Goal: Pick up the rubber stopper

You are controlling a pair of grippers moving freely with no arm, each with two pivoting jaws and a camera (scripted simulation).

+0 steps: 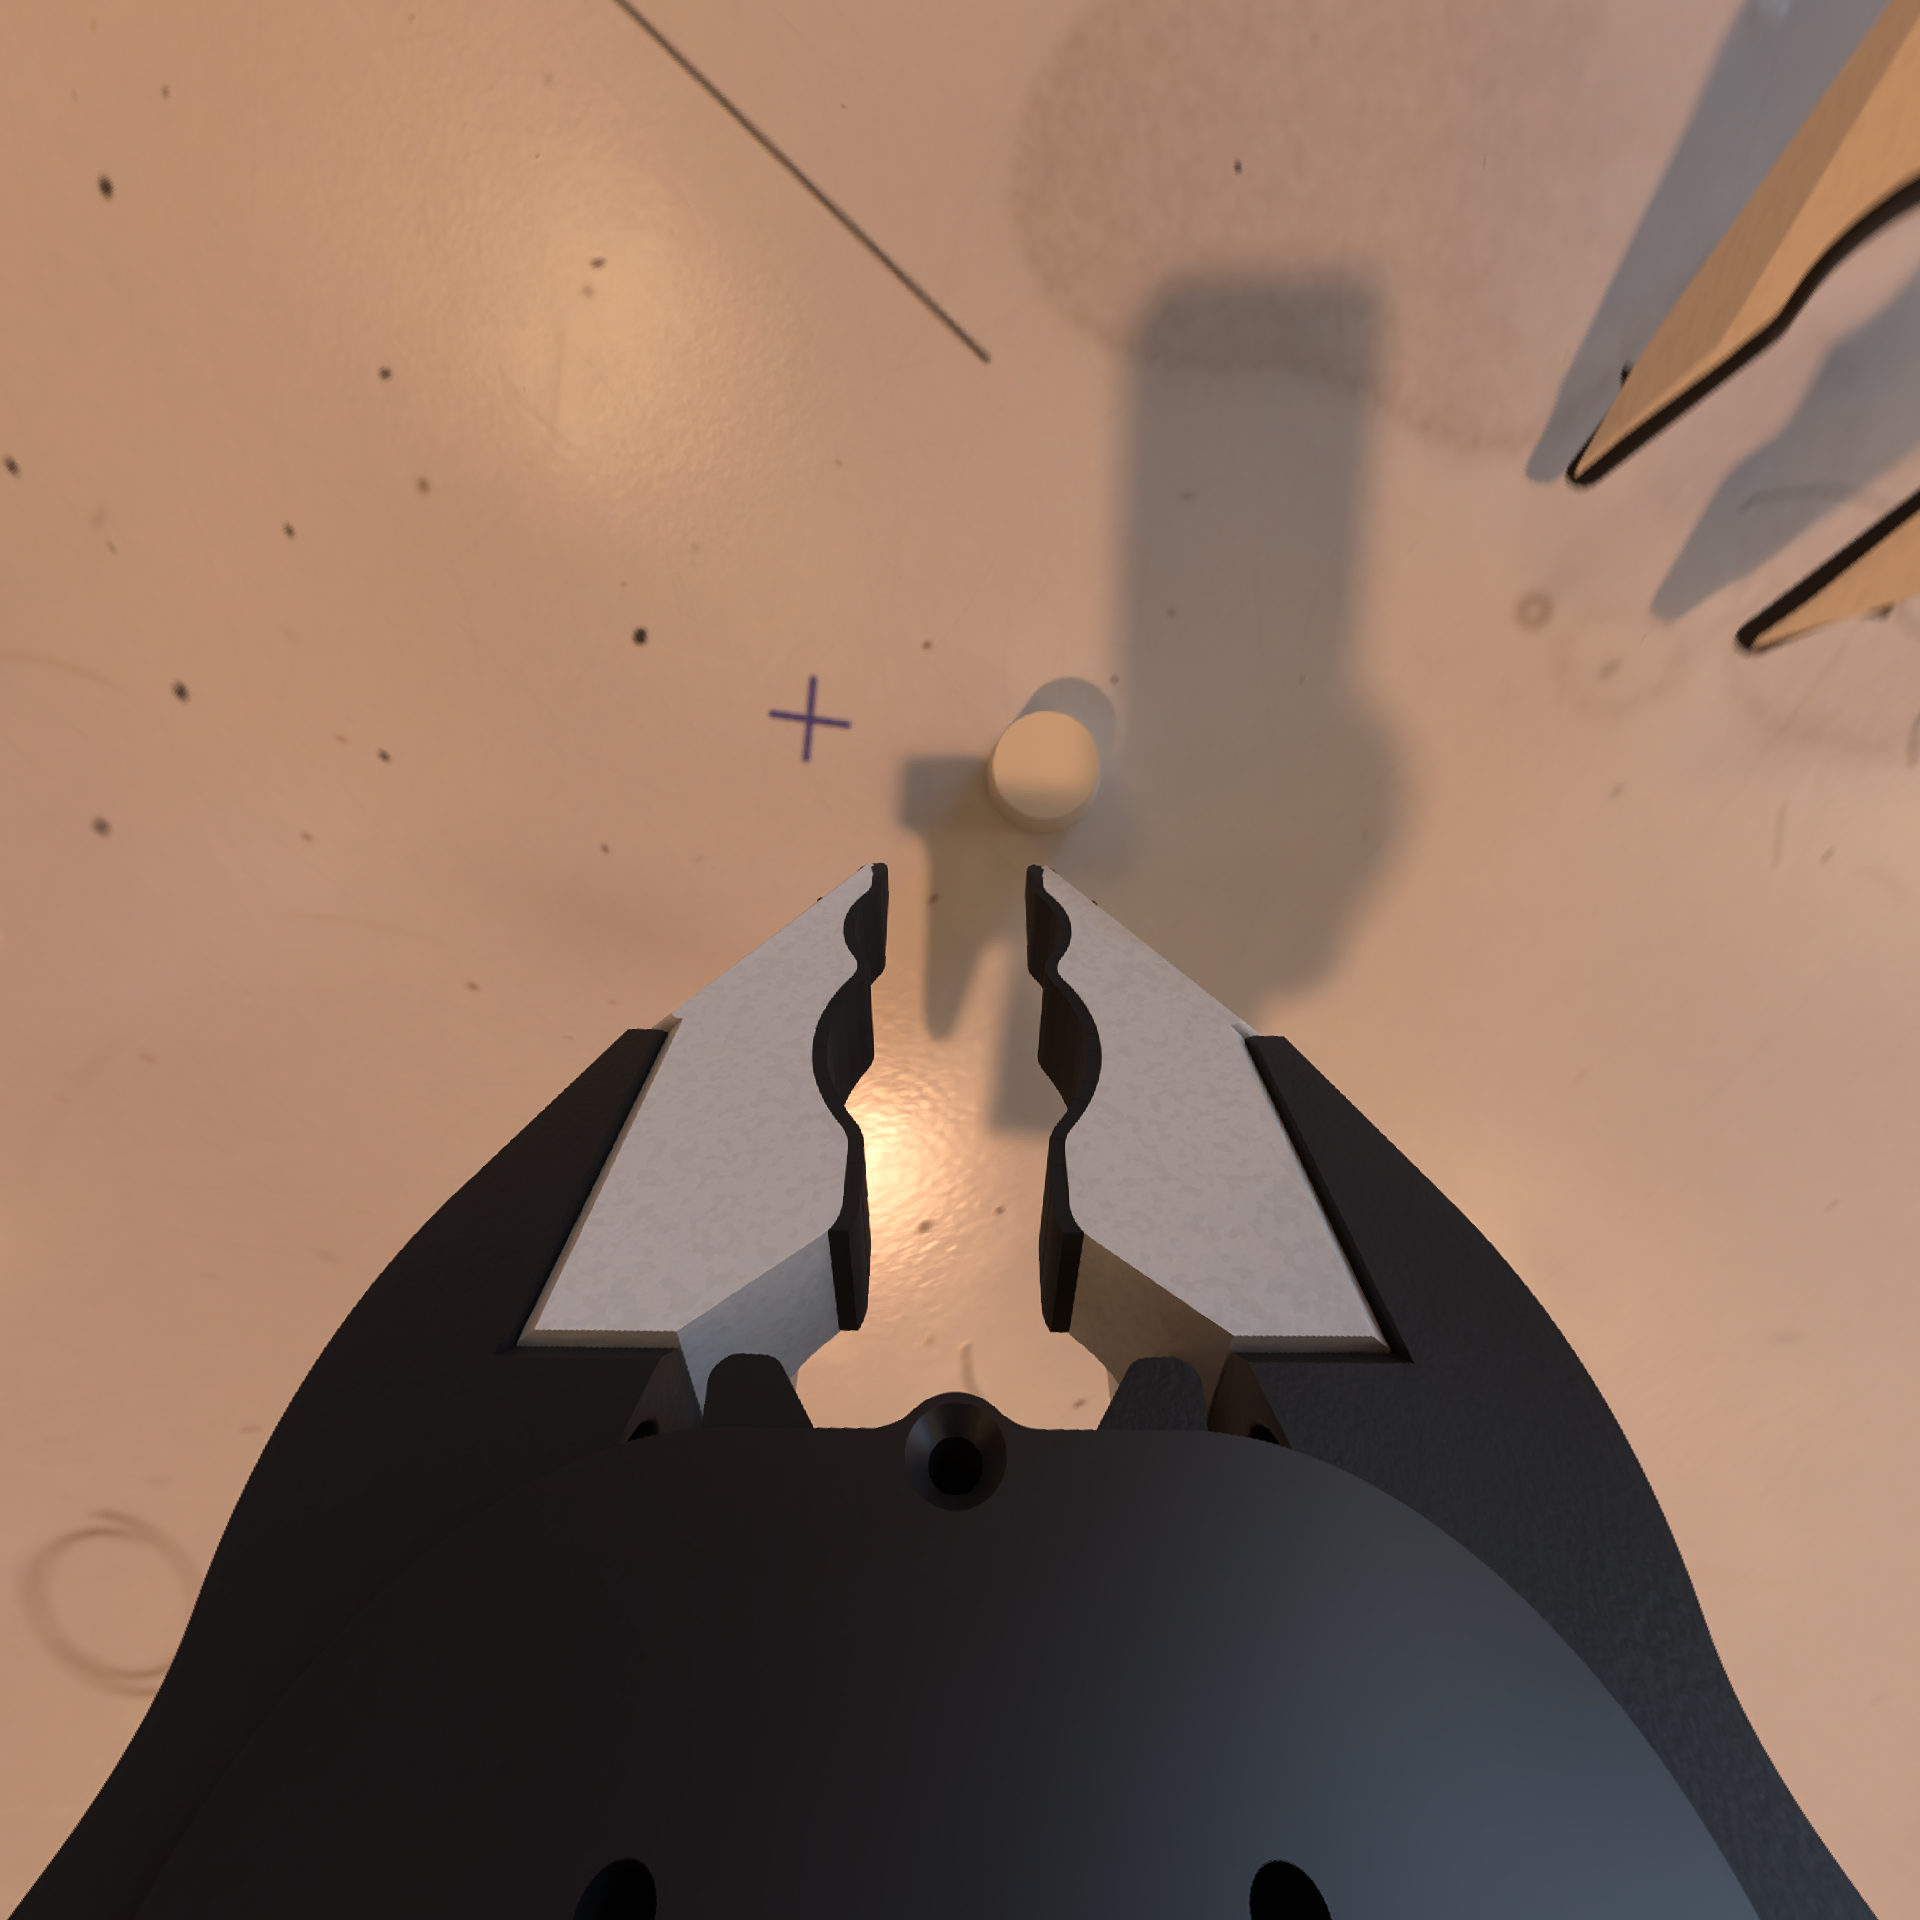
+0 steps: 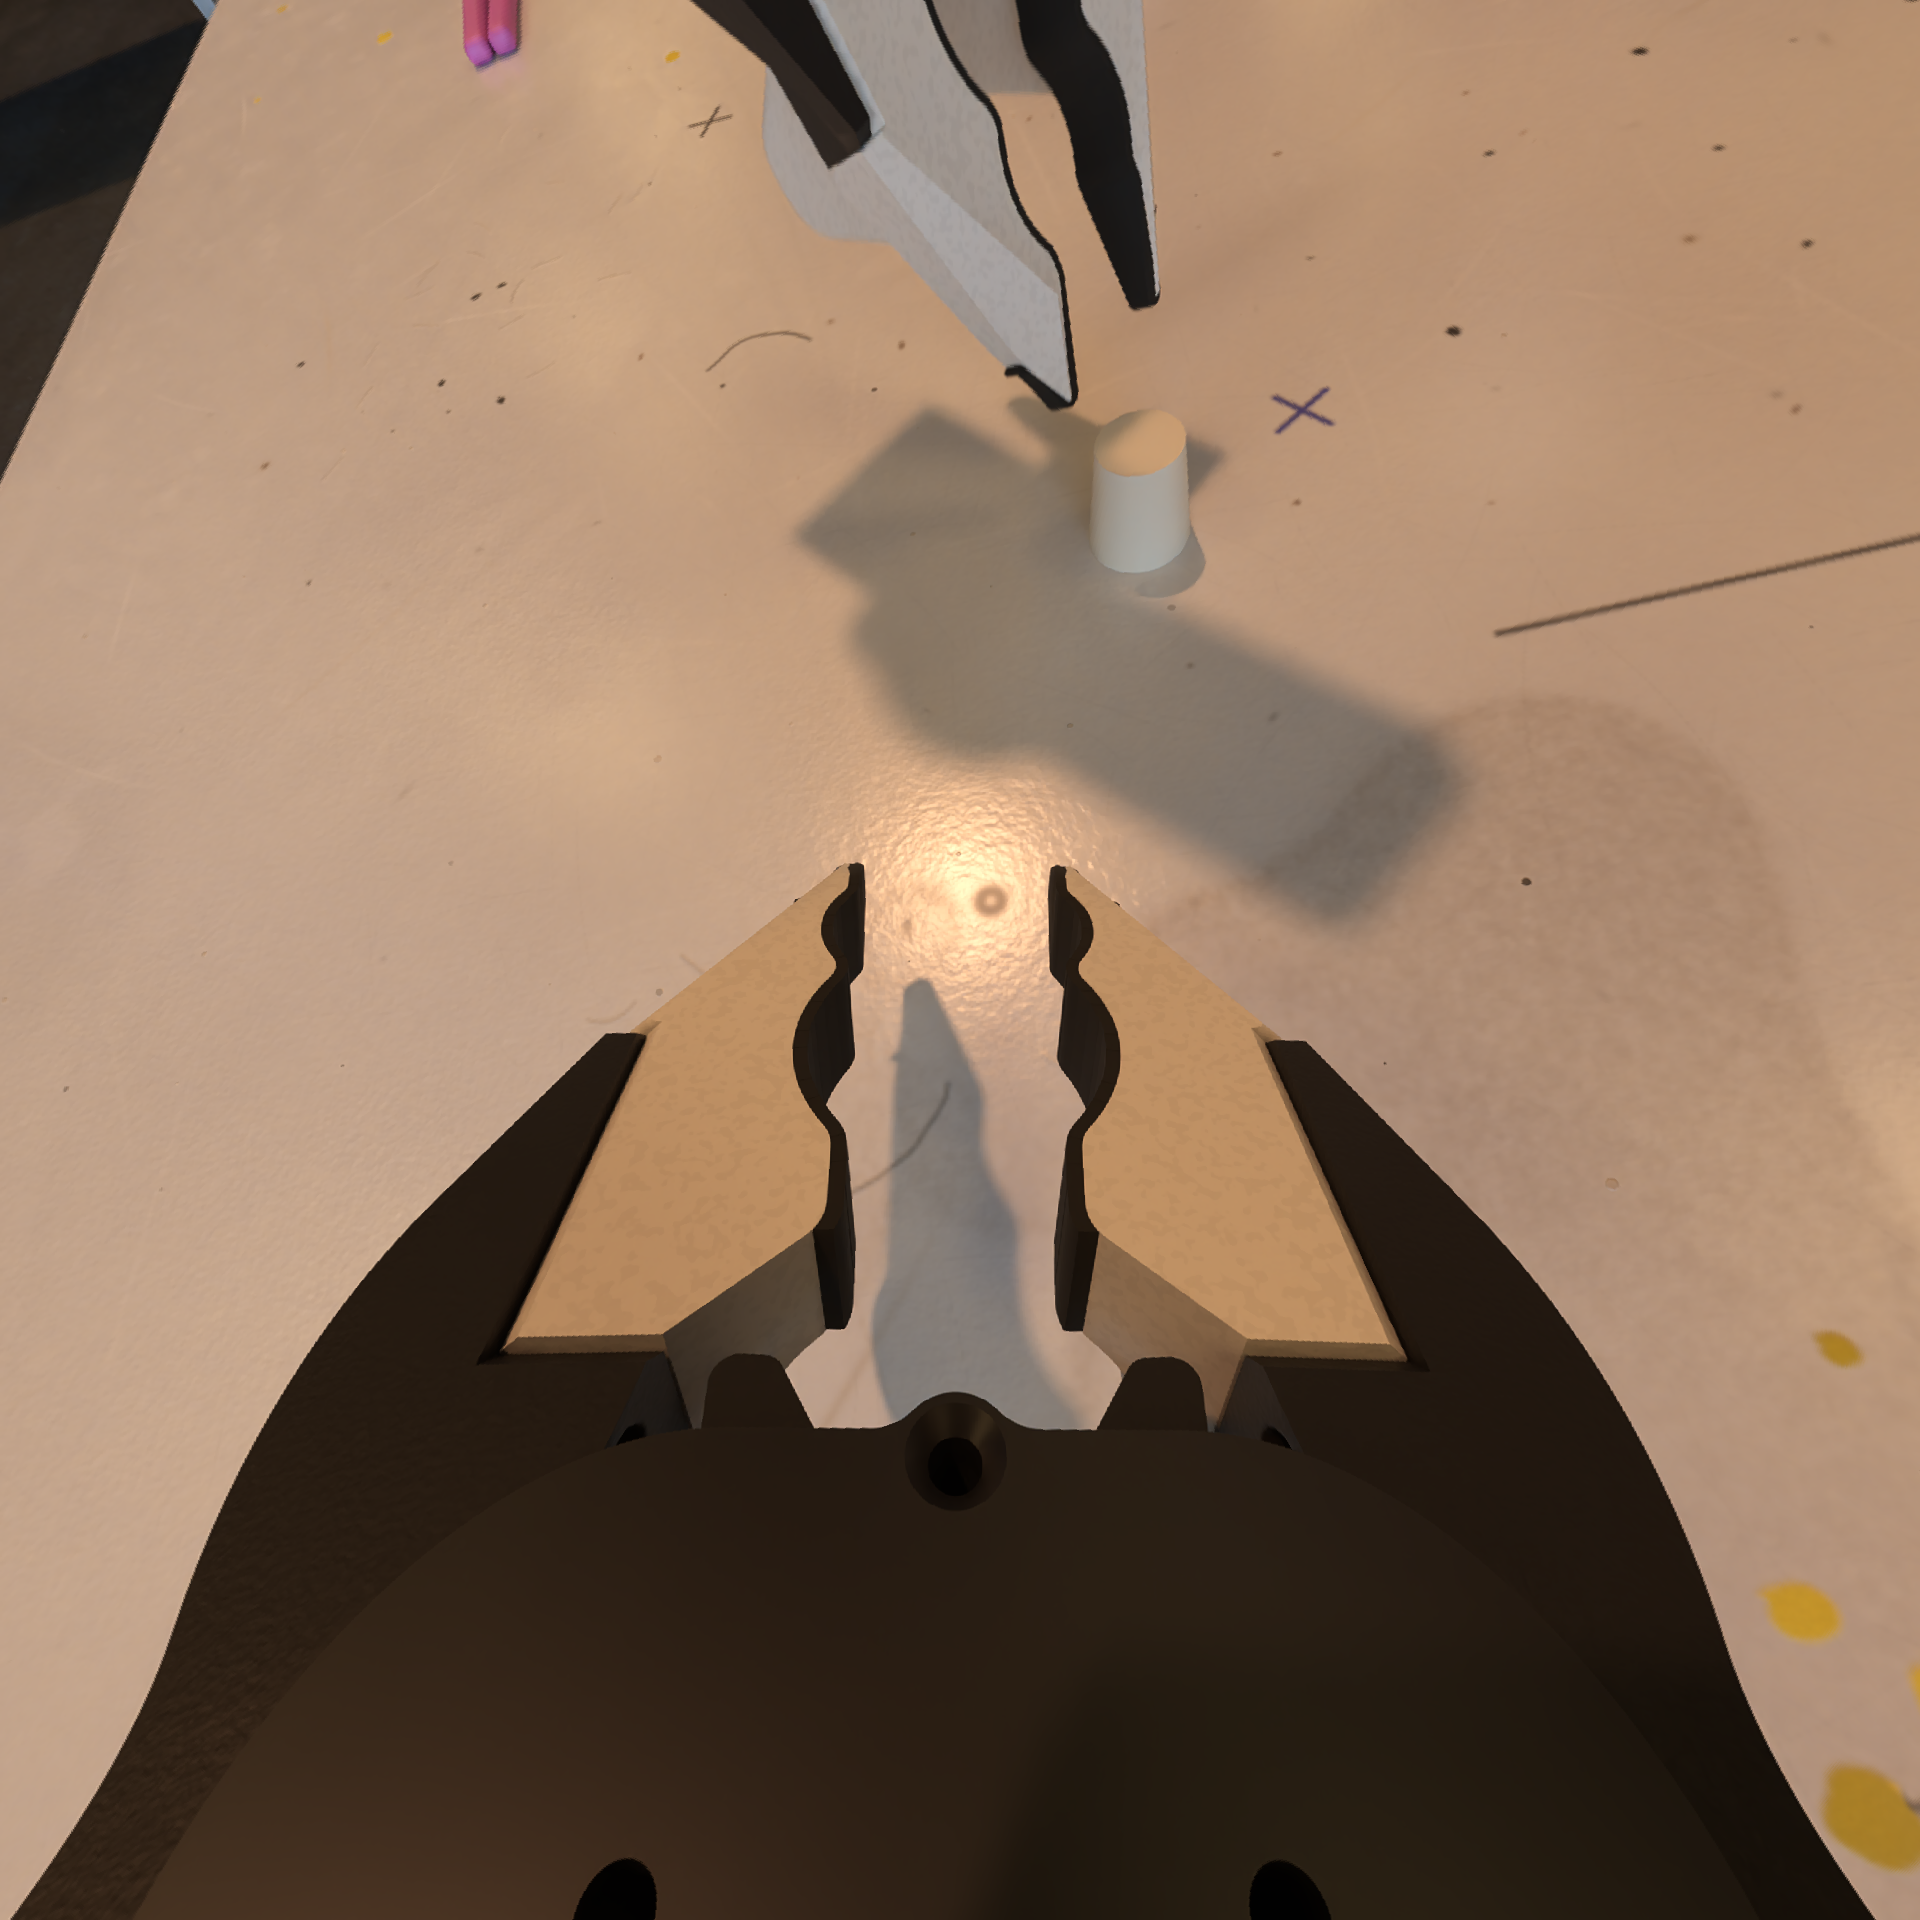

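The rubber stopper (image 1: pixel 1043 769) is a small cream tapered plug standing upright on the beige table. In the left wrist view it sits just beyond my left gripper (image 1: pixel 956 883), slightly right of the fingertips. The left gripper is open and empty, above the table. In the right wrist view the stopper (image 2: pixel 1139 494) stands far ahead, with the left gripper (image 2: pixel 1107 348) hovering over it, fingertips just above and behind its top. My right gripper (image 2: pixel 956 883) is open and empty, well short of the stopper.
A purple cross mark (image 1: pixel 809 719) lies left of the stopper; it shows to its right in the right wrist view (image 2: pixel 1301 409). The right gripper's tan fingers (image 1: pixel 1766 312) reach in at upper right. Pink sticks (image 2: pixel 488 31) lie far off. Yellow paint spots (image 2: pixel 1803 1610) mark the table.
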